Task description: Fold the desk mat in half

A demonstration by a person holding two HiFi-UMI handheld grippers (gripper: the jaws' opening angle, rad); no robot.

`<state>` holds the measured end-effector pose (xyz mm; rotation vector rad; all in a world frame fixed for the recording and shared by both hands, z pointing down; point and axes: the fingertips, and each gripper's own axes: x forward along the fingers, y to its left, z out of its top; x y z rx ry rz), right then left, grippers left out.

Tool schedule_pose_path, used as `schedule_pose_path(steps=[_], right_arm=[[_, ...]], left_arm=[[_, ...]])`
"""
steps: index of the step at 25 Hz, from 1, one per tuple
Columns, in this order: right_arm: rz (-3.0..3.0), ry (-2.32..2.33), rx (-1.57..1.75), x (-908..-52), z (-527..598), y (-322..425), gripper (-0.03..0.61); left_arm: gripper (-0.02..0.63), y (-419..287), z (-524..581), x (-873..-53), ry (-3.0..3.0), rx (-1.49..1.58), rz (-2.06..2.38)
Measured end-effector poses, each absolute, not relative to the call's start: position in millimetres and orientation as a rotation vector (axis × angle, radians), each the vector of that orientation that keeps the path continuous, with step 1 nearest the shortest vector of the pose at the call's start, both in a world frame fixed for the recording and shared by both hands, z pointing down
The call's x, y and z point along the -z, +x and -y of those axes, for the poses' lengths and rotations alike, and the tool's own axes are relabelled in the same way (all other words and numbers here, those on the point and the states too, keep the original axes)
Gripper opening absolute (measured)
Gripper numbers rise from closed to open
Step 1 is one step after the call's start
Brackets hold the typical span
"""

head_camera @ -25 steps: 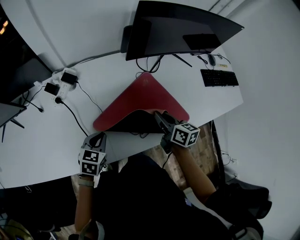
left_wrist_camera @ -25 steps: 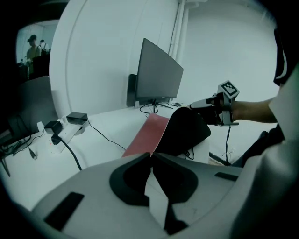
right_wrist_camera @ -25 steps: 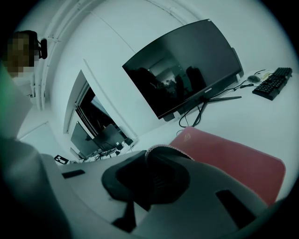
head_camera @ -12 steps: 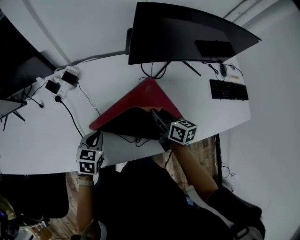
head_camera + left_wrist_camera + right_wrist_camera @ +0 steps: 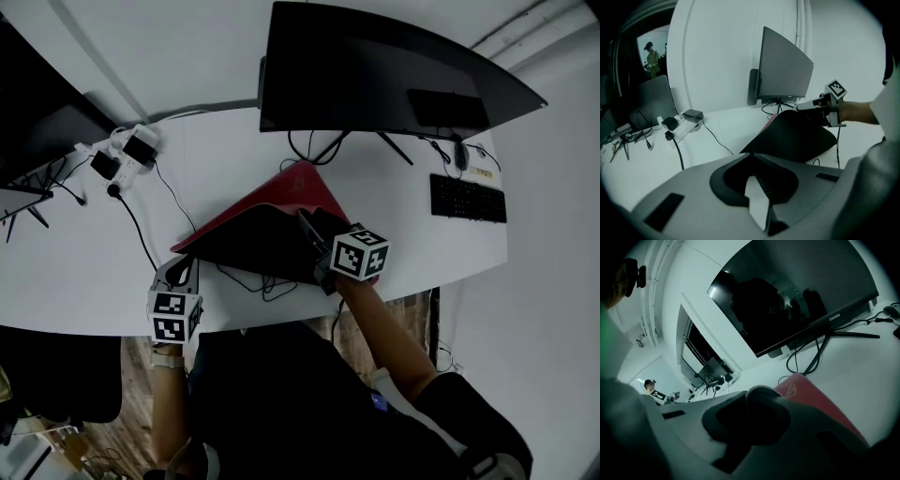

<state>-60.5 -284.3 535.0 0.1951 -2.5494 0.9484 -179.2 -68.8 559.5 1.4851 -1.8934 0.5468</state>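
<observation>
The desk mat, red on top [image 5: 302, 183] and black underneath [image 5: 253, 239], lies on the white desk [image 5: 84, 272] in front of the monitor. Its near right part is lifted and turned over, so the black underside faces up. My right gripper [image 5: 314, 234] is shut on that raised edge; in the right gripper view the mat's rolled rim sits in the gripper [image 5: 761, 394] with the red top [image 5: 811, 390] beyond. My left gripper [image 5: 178, 270] hovers at the desk's front edge, just left of the mat's near left corner, open and holding nothing. In the left gripper view the mat [image 5: 797, 133] rises as a black flap.
A large monitor [image 5: 375, 75] stands behind the mat with cables at its foot. A keyboard [image 5: 467, 197] and mouse [image 5: 457, 155] lie to the right. A power strip [image 5: 122, 155] with plugs and a cord sits far left. A thin cable [image 5: 253, 281] runs by the mat's front.
My right gripper has carried the mat's edge leftward and further over, so more black underside and less red shows. My left gripper has shifted a little to the left along the desk's front edge.
</observation>
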Motion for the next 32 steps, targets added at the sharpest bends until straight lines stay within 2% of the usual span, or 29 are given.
schedule_pose_path(steps=[32], right_arm=[[2.467, 0.190, -0.861, -571, 344, -118, 0.032]], left_arm=[[0.006, -206, 116, -602, 1.435, -0.657, 1.859]])
